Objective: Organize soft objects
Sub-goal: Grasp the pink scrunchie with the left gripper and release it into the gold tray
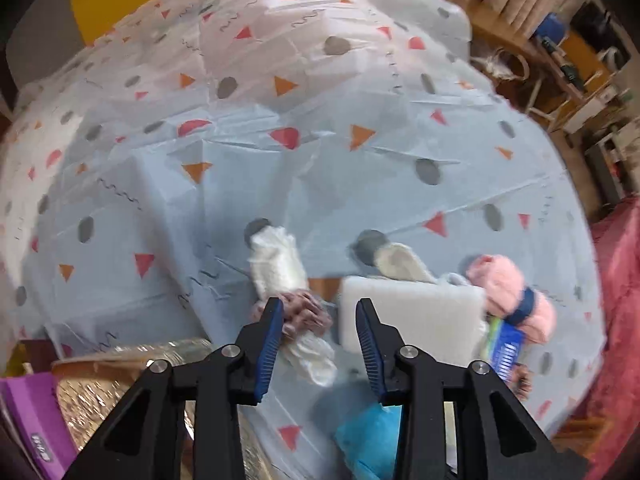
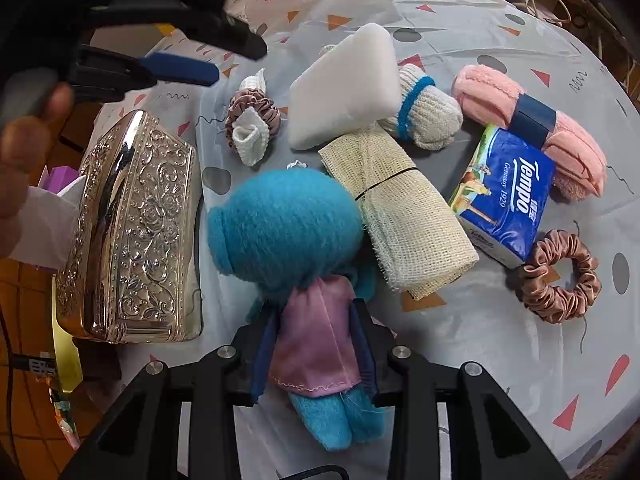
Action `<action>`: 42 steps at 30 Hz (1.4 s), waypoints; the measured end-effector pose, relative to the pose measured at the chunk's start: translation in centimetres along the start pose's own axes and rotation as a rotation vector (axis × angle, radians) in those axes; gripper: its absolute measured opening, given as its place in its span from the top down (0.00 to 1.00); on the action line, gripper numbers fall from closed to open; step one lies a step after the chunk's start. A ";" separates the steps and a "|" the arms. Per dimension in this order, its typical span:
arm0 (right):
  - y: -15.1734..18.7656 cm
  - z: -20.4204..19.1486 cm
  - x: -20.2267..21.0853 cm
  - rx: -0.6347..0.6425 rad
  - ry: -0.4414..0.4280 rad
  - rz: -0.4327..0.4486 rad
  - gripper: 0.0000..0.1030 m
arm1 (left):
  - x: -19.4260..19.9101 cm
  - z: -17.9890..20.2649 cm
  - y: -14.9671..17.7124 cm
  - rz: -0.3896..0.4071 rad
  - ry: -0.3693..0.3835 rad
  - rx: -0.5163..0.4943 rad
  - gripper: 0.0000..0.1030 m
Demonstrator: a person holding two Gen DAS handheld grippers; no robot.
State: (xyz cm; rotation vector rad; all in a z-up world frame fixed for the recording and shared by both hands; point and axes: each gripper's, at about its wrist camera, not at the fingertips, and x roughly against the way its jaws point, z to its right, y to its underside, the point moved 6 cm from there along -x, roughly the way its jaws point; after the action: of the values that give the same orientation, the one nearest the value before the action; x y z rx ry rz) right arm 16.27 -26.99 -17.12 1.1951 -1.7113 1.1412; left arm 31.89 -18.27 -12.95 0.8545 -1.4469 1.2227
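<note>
My right gripper point(image 2: 314, 312) is shut on a blue plush doll point(image 2: 284, 224), its pads pressing the pink dress at the body. The doll also shows low in the left wrist view point(image 1: 368, 436). A white cloth roll inside a mauve scrunchie point(image 2: 248, 128) lies on the patterned tablecloth point(image 2: 500, 360). My left gripper point(image 1: 320, 308) hangs open just above that roll point(image 1: 280, 264), and nothing is pressed between its pads. In the right wrist view the left gripper point(image 2: 236, 60) sits at the upper left, clear of the roll.
A white sponge block point(image 2: 344, 88), cream mesh roll point(image 2: 400, 208), knit roll with blue band point(image 2: 424, 116), pink towel roll point(image 2: 532, 120), Tempo tissue pack point(image 2: 504, 192) and copper scrunchie point(image 2: 560, 284) crowd the cloth. An ornate silver box point(image 2: 136, 232) stands left; a person's hand point(image 2: 24, 160) is beside it.
</note>
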 end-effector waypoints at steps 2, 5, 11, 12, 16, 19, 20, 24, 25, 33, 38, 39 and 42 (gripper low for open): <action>-0.1 0.2 0.0 -0.003 0.001 0.000 0.66 | -1.2 -0.1 -0.1 -0.032 -0.035 -0.021 0.57; -0.3 0.5 0.0 -0.001 0.003 0.000 0.66 | -3.0 -0.3 0.0 -0.065 -0.074 -0.034 0.56; -0.4 0.3 -0.5 -0.001 0.007 -0.001 0.66 | -4.9 0.8 1.1 -0.061 -0.087 -0.119 0.67; -0.4 0.3 -0.6 0.001 0.009 -0.001 0.66 | -4.8 0.9 1.2 -0.048 -0.088 -0.126 0.70; -0.3 0.0 -1.0 0.022 0.026 0.000 0.66 | -3.0 1.0 1.4 0.002 -0.043 -0.134 0.73; -0.2 -0.4 -1.2 0.029 0.031 0.001 0.66 | -0.7 0.1 0.6 0.041 0.010 -0.092 0.73; -0.2 -0.5 -1.3 0.030 0.032 0.000 0.66 | 0.2 -0.3 0.3 0.049 0.031 -0.074 0.73; 0.0 -0.9 -1.8 0.037 0.038 -0.007 0.66 | 3.7 -2.3 -0.6 0.088 0.086 -0.030 0.73; 0.0 -1.0 -1.9 0.039 0.039 -0.008 0.65 | 4.2 -2.0 -0.9 0.094 0.086 -0.024 0.72; 0.3 -2.1 -3.5 0.070 0.075 -0.011 0.62 | 10.7 -8.4 -2.3 0.253 0.083 0.098 0.72; 0.4 -2.4 -4.3 0.086 0.089 -0.007 0.61 | 14.4 -15.5 -0.9 0.345 0.036 0.199 0.72; 0.5 -2.5 -4.4 0.092 0.096 -0.007 0.61 | 15.1 -17.1 -0.3 0.362 0.027 0.226 0.72; 0.7 -2.6 -4.5 0.100 0.103 -0.003 0.60 | 17.0 -22.8 2.3 0.414 -0.001 0.314 0.72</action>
State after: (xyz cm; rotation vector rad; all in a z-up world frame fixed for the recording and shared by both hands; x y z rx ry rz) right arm 17.07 -23.06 -20.54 1.1780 -1.5909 1.2775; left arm 31.42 5.88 2.29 0.7812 -1.5008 1.7956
